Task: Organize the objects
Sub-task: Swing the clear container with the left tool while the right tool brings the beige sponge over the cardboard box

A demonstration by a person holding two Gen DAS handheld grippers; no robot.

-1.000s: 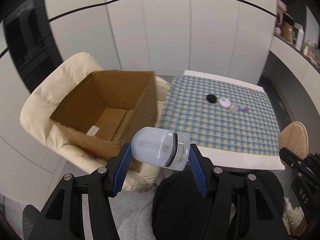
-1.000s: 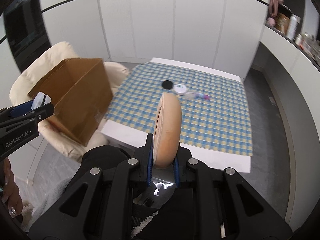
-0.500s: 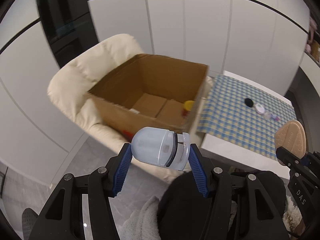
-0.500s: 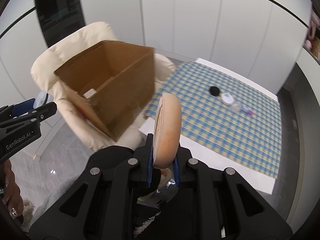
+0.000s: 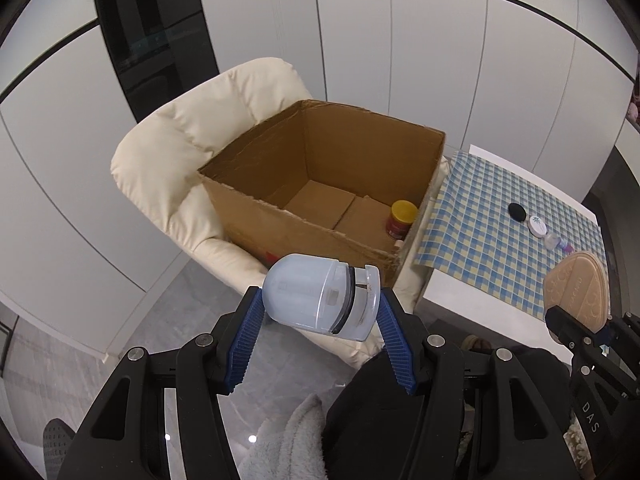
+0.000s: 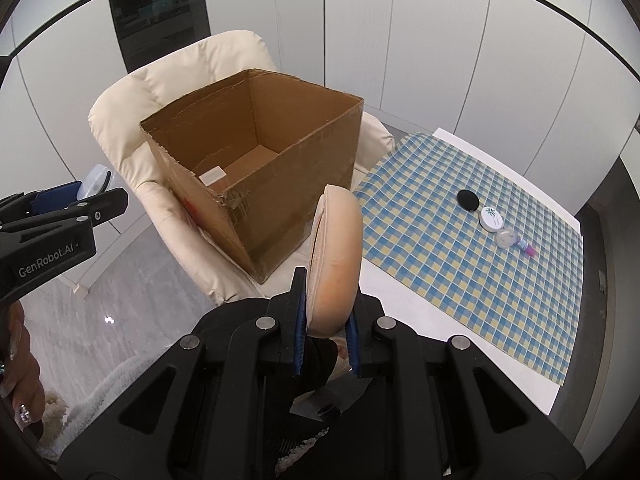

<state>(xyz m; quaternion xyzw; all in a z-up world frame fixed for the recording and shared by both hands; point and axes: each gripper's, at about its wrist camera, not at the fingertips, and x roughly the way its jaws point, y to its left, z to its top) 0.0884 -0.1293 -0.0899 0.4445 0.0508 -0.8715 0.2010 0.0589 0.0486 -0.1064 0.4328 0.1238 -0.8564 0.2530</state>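
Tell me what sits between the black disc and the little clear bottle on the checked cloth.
A white round jar, in both views.

Even, bright indoor light fills both my views, with soft shadows. Small glare spots sit on the glossy floor point(image 5: 252, 438) at lower left. Fisheye bending curves the wall panels point(image 6: 440, 40), corners vignette black; everything is sharp.

Brown cardboard box point(image 5: 320, 184) on a cream armchair point(image 5: 192, 148); inside it a yellow-lidded red jar point(image 5: 402, 220). Blue-and-yellow checked cloth point(image 6: 472, 264) at right carries a black disc point(image 6: 468, 199) and a white lid point(image 6: 491, 219). Blue pads point(image 5: 244, 340) grip a translucent pale-blue container point(image 5: 316, 296).
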